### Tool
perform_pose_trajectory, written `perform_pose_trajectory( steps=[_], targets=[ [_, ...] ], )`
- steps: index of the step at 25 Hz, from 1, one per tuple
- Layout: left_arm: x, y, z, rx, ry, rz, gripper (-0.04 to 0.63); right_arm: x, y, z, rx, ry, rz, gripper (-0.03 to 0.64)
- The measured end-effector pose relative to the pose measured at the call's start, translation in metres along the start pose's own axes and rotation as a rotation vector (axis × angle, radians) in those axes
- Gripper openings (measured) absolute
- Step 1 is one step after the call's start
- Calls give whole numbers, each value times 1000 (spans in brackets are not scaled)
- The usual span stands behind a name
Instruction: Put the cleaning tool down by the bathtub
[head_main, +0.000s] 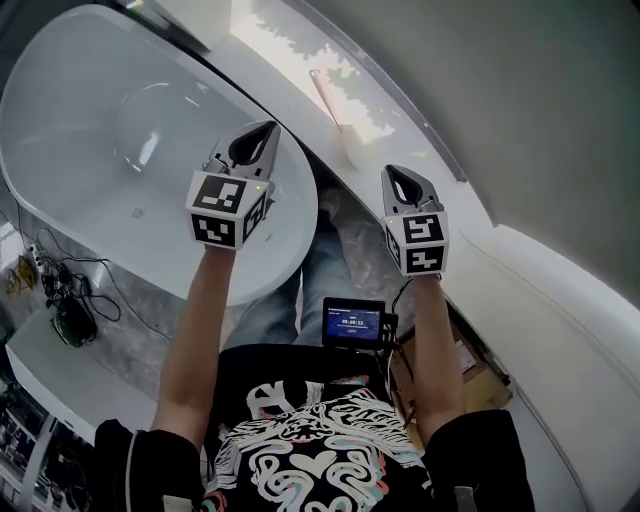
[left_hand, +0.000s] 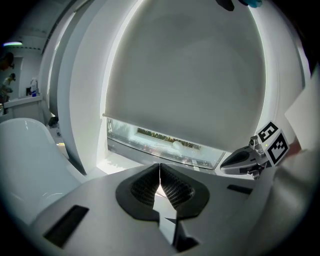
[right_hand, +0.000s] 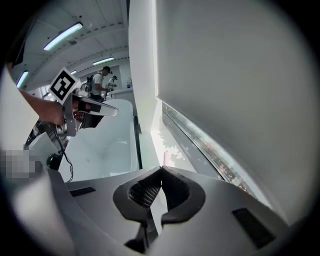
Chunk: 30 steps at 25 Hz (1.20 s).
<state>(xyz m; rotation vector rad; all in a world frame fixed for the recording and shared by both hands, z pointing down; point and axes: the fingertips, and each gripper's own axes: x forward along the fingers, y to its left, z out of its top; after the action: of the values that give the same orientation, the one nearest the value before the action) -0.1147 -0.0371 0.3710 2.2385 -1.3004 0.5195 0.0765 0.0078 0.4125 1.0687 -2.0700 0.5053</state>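
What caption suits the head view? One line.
Shut and empty, the left hand-held gripper and right hand-held gripper hover near the bathtub; the cleaning tool lies on the sill beside it.

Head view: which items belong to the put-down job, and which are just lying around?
Job: cleaning tool on the ledge; bathtub; left tool and right tool, both shut and empty.
Lying about: small screen; cables; cardboard box.
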Motion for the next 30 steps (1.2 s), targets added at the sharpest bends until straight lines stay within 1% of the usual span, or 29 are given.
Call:
perform_pose_trajectory(
  steps=[3,6,9,11,13,15,18,25,30],
  targets=[
    [-13,-3,17,7,-26,6,17,-25,-5,17,7,-40,-51,28],
    [-28,-12,39,35,-66,9,17,-55,-8,36,-47,-89,-125,28],
    [-45,-22,64,35,-119,-5,17,-84,-7,54,-75,-144,-186,28],
    [-57,-28,79,25,-150,-5,17,-101,-9,60,-72,-173,-217,28],
    [-68,-32,92,11,-181,-4,17,-115,-11,67,-49,-202,-236,28],
    [-77,-37,104,15,-202,-7,17,-129,-12,76,-21,-237,-252,28],
    [-94,-47,120,50,-226,-11,17,-154,-11,91,-2,-289,-282,28],
    [-137,-62,168,113,-309,-9,17,-210,-5,121,-15,-366,-332,28],
    [-170,-76,195,156,-383,-2,17,-250,0,137,-6,-444,-365,28]
  ],
)
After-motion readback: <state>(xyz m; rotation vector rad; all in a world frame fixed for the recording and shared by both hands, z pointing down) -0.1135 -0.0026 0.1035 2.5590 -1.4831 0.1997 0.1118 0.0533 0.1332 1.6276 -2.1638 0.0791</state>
